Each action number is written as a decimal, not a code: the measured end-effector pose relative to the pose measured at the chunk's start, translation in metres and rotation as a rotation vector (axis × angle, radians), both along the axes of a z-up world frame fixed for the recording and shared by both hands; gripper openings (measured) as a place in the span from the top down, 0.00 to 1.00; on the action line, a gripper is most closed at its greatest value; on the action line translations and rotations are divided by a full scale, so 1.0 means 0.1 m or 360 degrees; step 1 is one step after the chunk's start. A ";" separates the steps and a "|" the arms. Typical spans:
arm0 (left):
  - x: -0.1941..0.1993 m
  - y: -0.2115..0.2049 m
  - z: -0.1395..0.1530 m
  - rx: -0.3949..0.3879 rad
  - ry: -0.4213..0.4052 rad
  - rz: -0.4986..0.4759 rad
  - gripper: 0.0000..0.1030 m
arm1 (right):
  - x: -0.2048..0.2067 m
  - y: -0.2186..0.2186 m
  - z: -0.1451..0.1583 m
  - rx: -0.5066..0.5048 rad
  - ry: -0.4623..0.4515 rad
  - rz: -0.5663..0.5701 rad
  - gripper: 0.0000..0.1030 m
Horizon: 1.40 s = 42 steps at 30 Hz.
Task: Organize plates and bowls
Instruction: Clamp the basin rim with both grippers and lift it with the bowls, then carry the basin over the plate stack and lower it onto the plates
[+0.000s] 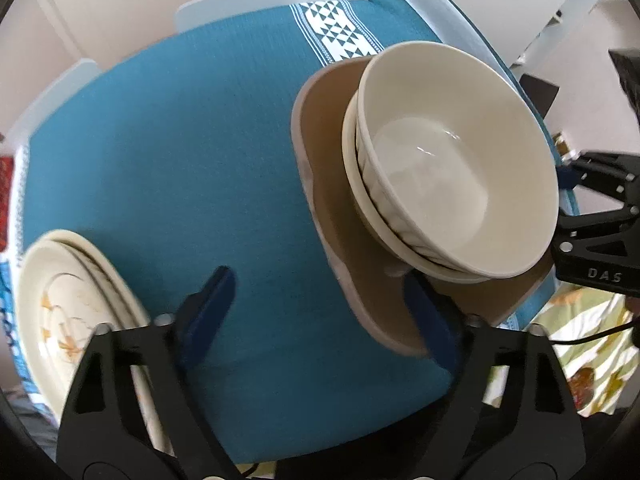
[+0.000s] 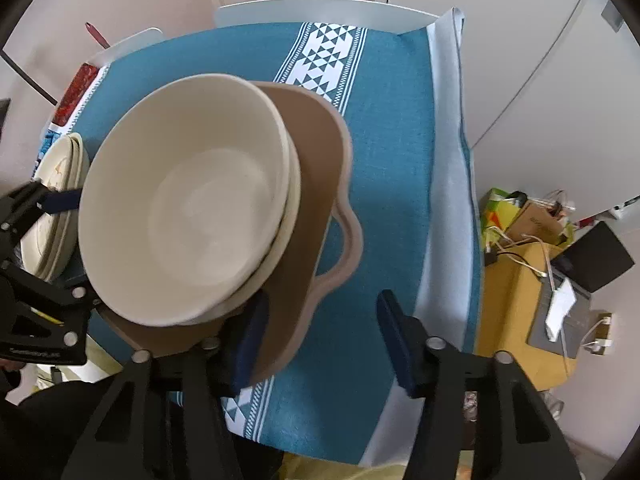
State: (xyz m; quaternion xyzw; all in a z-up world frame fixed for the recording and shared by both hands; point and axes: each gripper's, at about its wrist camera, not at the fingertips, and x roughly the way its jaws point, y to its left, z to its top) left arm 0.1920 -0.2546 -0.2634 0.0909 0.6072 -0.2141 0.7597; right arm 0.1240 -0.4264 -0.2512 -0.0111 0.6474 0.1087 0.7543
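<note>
**Bowls stacked on a brown tray, grippers at either side**

Bowls (image 1: 452, 168) sit nested, cream-coloured, two at least, mouths facing up and the top one empty. They rest on a brown tray (image 1: 332, 216) with a pale raised rim and looped handles; the tray's long axis runs from the near table edge toward the far one, along the white triangle-patterned band (image 2: 324, 56) of the teal tablecloth (image 1: 180, 152).

Taking the tray as landmark: the bowl stack stands on its middle. The left gripper (image 1: 324, 312) hovers at the tray's left near side, its blue-padded fingers spread; the right-hand finger (image 1: 428, 320) overlaps the tray's rim, while the other is over bare cloth well clear of the tray. Whether that pad actually touches the rim cannot be told. The right gripper (image 2: 320, 336) stands at the tray's opposite near side, likewise parted, one finger (image 2: 250, 336) over the tray beside the lower bowl, the other over cloth beyond the handle (image 2: 348, 240). Nothing is pinched by either.

Beyond the tray's left side, near the table's edge, lies a stack of cream plates (image 1: 76, 300) with an orange and brown leaf motif, flat, faces up, apart from the tray. Past the tray's right side, off the table, a yellow box (image 2: 524, 300) holds cables and papers.
</note>
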 end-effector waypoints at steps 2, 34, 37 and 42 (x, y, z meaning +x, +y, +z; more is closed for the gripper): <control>0.01 -0.03 -0.03 -0.0015 0.0012 -0.0008 0.40 | 0.01 0.01 -0.03 0.0030 -0.0008 0.0000 0.63; -0.06 -0.21 0.03 0.0002 -0.0164 -0.0040 0.87 | -0.04 0.06 0.02 0.0186 -0.0254 -0.0047 0.89; -0.05 -0.16 0.14 0.0007 -0.0195 -0.0018 0.87 | -0.01 0.11 0.12 0.0174 -0.0284 -0.0022 0.89; -0.07 0.03 0.43 0.0019 -0.0265 0.0037 0.87 | 0.02 0.28 0.38 0.0182 -0.0343 0.0025 0.89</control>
